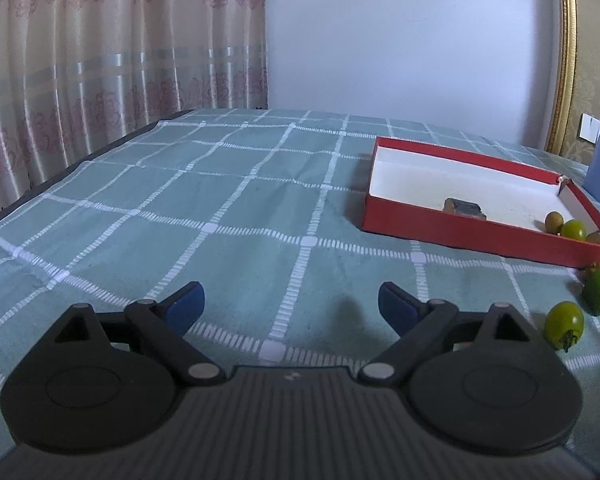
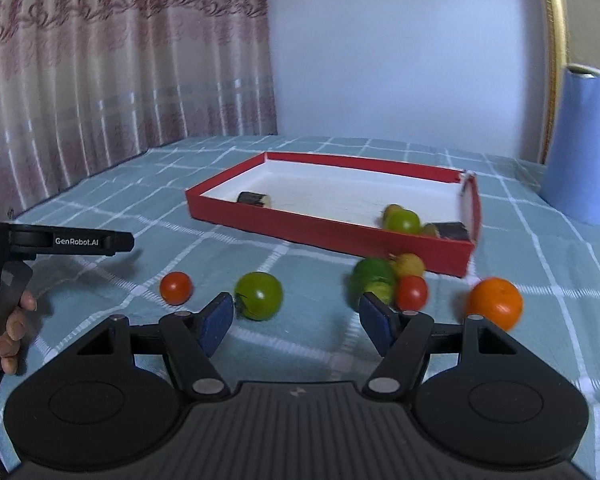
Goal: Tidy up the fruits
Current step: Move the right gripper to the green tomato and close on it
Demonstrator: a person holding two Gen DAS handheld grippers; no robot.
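A red box point(image 2: 328, 224) with a white inside lies on the checked cloth; it also shows in the left wrist view point(image 1: 452, 228). In it are a green tomato point(image 2: 402, 221) and two dark pieces point(image 2: 254, 199). Before the box lie a red tomato point(image 2: 176, 288), a green tomato point(image 2: 259, 295), a green lime point(image 2: 372, 280), a second red tomato point(image 2: 412, 292), a yellow fruit point(image 2: 409, 264) and an orange point(image 2: 495, 302). My right gripper point(image 2: 296, 322) is open and empty, just short of the green tomato and lime. My left gripper point(image 1: 290, 306) is open and empty over bare cloth, left of a green tomato point(image 1: 564, 322).
A blue roll point(image 2: 582, 144) stands at the right behind the box. The left gripper body and the hand holding it point(image 2: 16, 320) sit at the left edge of the right wrist view. A curtain hangs behind the table's left edge, and a wall stands behind.
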